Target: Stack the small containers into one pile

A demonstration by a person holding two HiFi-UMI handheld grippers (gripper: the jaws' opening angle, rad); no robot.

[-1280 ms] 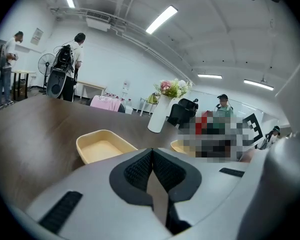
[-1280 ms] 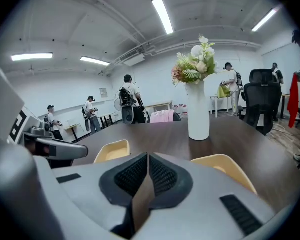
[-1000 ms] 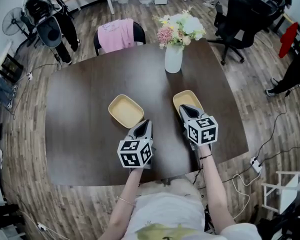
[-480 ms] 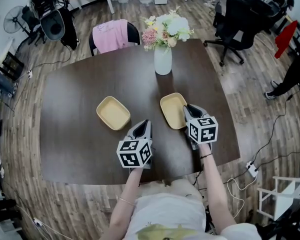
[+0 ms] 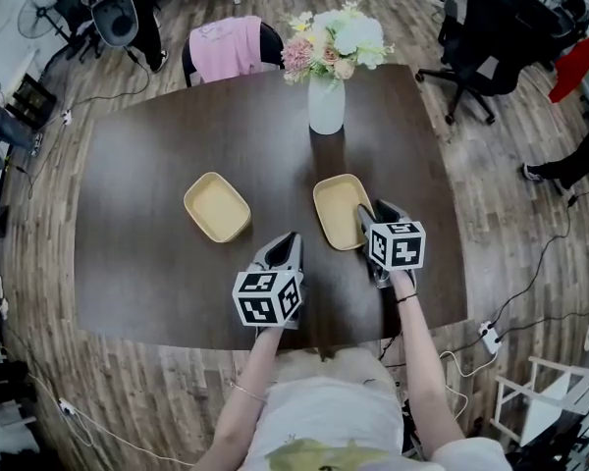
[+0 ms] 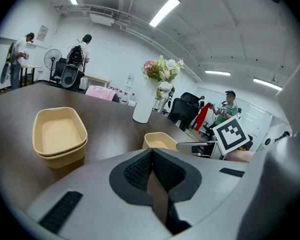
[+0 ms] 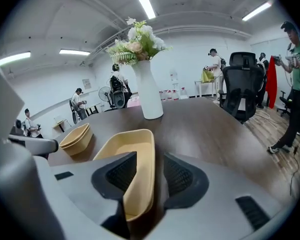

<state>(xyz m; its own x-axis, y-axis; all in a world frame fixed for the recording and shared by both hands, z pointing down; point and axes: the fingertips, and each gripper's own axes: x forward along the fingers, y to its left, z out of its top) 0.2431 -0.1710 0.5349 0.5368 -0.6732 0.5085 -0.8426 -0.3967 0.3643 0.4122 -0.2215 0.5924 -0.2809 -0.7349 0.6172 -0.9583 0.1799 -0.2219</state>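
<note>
Two tan containers (image 5: 216, 206) sit nested on the dark table (image 5: 147, 263), left of centre; they also show in the left gripper view (image 6: 60, 136). A single tan container (image 5: 336, 207) lies to their right. My right gripper (image 5: 375, 214) reaches over its right rim. In the right gripper view the container's wall (image 7: 140, 164) stands between the pads. The jaws are opening, and a gap shows on the right side. My left gripper (image 5: 283, 245) hovers near the table's front, between the two containers, shut with nothing in it (image 6: 152, 176).
A white vase of flowers (image 5: 326, 106) stands behind the single container. A chair with a pink cloth (image 5: 224, 47) is at the table's far side, and black office chairs (image 5: 486, 27) are at the right. People stand far off in the room.
The head view has swung, so the table sits differently in frame. My right gripper now lies along the single container's right rim instead of over its near end. The left gripper has hardly moved.
</note>
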